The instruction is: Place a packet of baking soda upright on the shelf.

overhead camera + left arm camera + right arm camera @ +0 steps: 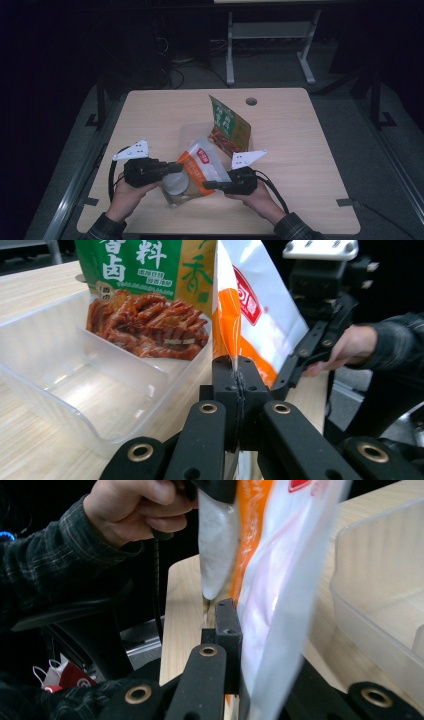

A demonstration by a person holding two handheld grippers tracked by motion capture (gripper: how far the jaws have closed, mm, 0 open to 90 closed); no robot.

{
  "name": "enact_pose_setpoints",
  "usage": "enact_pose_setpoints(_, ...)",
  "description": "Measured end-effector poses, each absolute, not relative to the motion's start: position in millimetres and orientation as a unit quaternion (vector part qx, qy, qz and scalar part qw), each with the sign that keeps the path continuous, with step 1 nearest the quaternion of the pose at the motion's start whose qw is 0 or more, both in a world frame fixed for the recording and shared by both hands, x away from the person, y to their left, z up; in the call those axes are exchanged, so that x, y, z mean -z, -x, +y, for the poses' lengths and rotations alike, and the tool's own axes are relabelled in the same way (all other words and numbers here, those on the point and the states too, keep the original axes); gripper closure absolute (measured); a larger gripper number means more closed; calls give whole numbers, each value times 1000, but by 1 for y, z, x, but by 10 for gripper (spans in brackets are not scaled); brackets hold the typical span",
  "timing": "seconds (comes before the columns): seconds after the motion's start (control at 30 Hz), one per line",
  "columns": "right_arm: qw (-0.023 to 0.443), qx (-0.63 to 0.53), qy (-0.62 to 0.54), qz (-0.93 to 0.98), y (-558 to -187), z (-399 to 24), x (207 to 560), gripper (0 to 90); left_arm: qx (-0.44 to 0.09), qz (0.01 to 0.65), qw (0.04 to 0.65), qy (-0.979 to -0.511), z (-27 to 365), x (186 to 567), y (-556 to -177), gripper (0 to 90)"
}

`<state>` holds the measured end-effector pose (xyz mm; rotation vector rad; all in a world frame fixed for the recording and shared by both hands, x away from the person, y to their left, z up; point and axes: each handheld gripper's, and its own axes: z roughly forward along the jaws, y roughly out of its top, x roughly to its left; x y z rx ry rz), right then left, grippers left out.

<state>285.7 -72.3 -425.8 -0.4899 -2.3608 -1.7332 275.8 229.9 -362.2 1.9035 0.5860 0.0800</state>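
Observation:
An orange-and-white snack bag [197, 170] hangs just above the table's front, held between both grippers. My left gripper [178, 168] is shut on its left edge; in the left gripper view the jaws [235, 374] pinch the bag's seam [250, 315]. My right gripper [206, 185] is shut on the bag's lower right side. In the right gripper view the bag [280, 580] hides the right jaw of the gripper [235, 625]. A green snack bag [229, 125] [145, 290] stands in the far end of a clear plastic box [190, 134] [60, 365].
The clear box has a divider [120, 357], and its near compartment holds nothing. Its wall [380, 580] lies close to the right of the held bag. A round cable hole [251, 101] sits near the table's far edge. Desk legs [270, 45] stand beyond.

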Motion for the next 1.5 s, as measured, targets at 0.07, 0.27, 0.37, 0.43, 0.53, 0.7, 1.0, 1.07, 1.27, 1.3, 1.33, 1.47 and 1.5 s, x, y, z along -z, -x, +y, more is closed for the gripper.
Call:
enact_pose_setpoints(0.07,83,580,157,-795,-285,-72,424,899,-45,244,531,-810,228,363,-275,897)
enact_pose_setpoints(0.27,68,572,141,-805,-283,-72,417,900,-52,245,518,-818,223,370,-276,896)
enact_pose_setpoints(0.37,53,573,133,-807,-281,-73,411,900,-49,243,514,-821,221,373,-277,895)
enact_pose_setpoints(0.43,43,573,130,-808,-280,-73,406,900,-46,245,513,-822,220,375,-277,894)
enact_pose_setpoints(0.53,32,574,128,-808,-280,-76,402,900,-36,241,511,-824,219,378,-278,891)
enact_pose_setpoints(0.7,17,579,123,-806,-282,-79,394,900,-23,238,510,-827,215,382,-278,885)
enact_pose_setpoints(1.0,-3,577,107,-810,-281,-79,381,900,-28,238,511,-826,217,382,-279,726)
enact_pose_setpoints(1.07,-5,577,102,-810,-281,-78,379,900,-30,237,511,-825,217,382,-279,653)
enact_pose_setpoints(1.27,-10,582,101,-807,-282,-81,374,900,-44,240,505,-828,220,381,-276,439)
enact_pose_setpoints(1.3,-9,583,103,-806,-282,-81,374,900,-46,243,506,-827,221,381,-276,410)
enact_pose_setpoints(1.33,-11,584,101,-805,-282,-82,373,900,-48,248,507,-824,222,381,-274,383)
enact_pose_setpoints(1.47,-10,588,97,-803,-283,-85,368,900,-51,252,503,-825,230,385,-269,328)
enact_pose_setpoints(1.5,-6,588,98,-803,-283,-86,367,900,-50,254,504,-824,231,386,-268,323)
